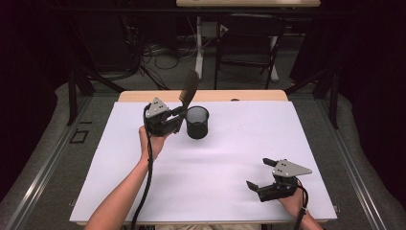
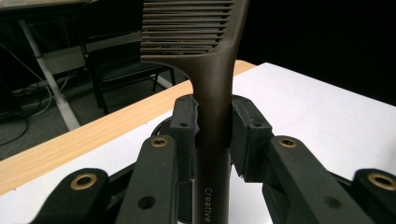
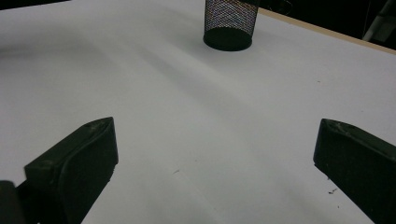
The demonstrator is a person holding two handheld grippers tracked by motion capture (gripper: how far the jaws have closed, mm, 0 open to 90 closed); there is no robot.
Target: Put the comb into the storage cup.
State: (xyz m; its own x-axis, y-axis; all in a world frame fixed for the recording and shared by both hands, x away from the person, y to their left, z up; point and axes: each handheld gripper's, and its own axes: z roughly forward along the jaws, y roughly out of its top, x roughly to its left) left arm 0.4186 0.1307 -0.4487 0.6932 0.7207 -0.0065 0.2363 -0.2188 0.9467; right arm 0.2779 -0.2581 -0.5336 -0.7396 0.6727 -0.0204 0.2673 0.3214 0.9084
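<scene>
The comb (image 1: 188,90) stands up in the upper middle of the high view, its handle clamped tight between my left gripper (image 1: 178,115) jaws, just left of the mesh cup (image 1: 197,122). My right gripper (image 1: 261,175), lower right, has jaws wide and empty over the white bench (image 1: 230,158).
</scene>
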